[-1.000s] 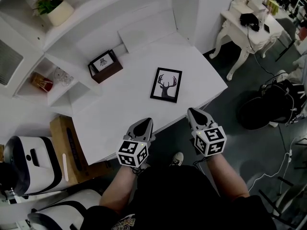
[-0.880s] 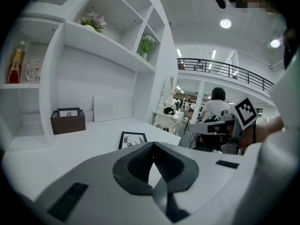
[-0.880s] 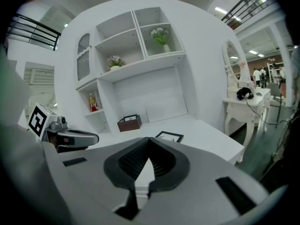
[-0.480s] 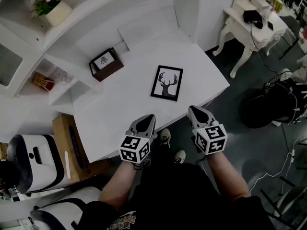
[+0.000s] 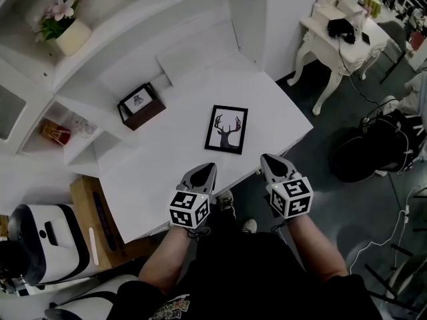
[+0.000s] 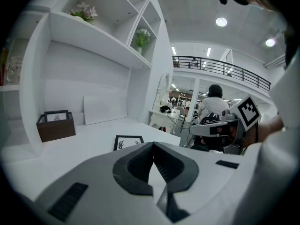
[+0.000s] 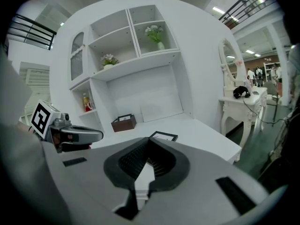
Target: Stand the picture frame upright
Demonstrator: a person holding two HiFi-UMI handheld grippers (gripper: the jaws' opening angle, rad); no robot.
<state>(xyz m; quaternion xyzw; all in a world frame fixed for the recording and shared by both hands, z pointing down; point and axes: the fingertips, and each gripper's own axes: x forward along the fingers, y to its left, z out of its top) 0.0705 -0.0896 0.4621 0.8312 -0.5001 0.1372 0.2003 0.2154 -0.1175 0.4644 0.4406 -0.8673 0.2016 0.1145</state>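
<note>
Holding the left gripper (image 5: pixel 207 168) with jaws pressed together on nothing, tip near the picture frame (image 5: pixel 227 129) and short of its near-left corner. Holding the right gripper (image 5: pixel 266 158) likewise closed and empty, near the frame's near-right corner, not touching it. Hovering with both at the front edge of the white desk (image 5: pixel 160 172), with the frame ahead and between the two tips.

Further out: lying flat on its back with the deer print up, well apart from the brown box (image 5: pixel 141 105) to the frame's far left and from the white panel (image 5: pixel 193 49) leaning behind the frame.

Judging progress: nothing done yet beyond an approach, with no contact and no lift. Left to do, seemingly: opening a pair of jaws, taking an edge of the frame, tipping it up, and setting it to stand alone. Cannot tell whether a rear prop is there to rest it on.
</note>
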